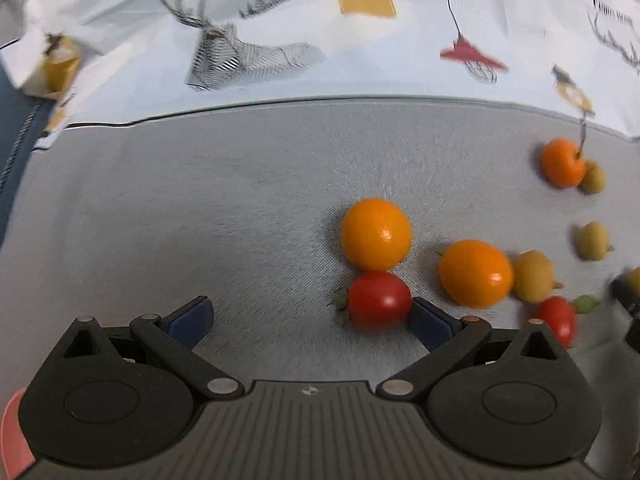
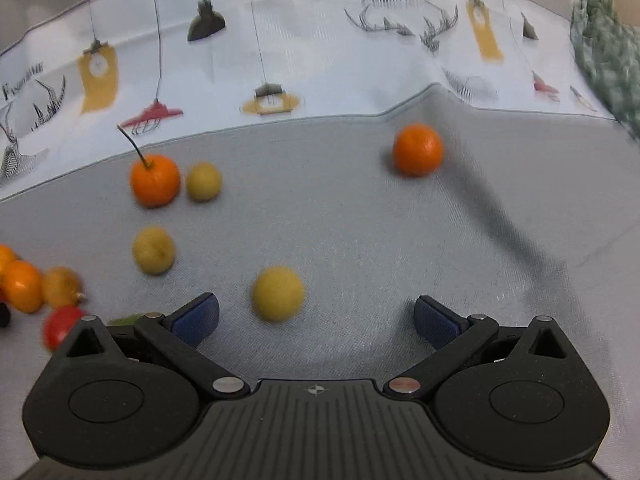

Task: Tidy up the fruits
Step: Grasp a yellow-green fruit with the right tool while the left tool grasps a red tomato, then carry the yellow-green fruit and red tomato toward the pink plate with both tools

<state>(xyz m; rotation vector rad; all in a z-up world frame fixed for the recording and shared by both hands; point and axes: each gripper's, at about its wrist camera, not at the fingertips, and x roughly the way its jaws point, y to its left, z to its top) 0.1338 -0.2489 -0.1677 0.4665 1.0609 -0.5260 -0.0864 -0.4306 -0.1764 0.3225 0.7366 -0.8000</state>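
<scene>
Two hand-held grippers hang over the grey counter, both spread wide and empty. Largest first: ahead of the left hand-held gripper, an orange fruit touches the red tomato, which lies against the inside of that gripper's right finger; another orange fruit sits further right. Ahead of the right hand-held gripper, the smaller yellow fruit lies between its fingers, nearer the left one. All look light, round and liable to roll. The tomato's skin looks smooth and soft, so I would pinch across its middle, gently.
</scene>
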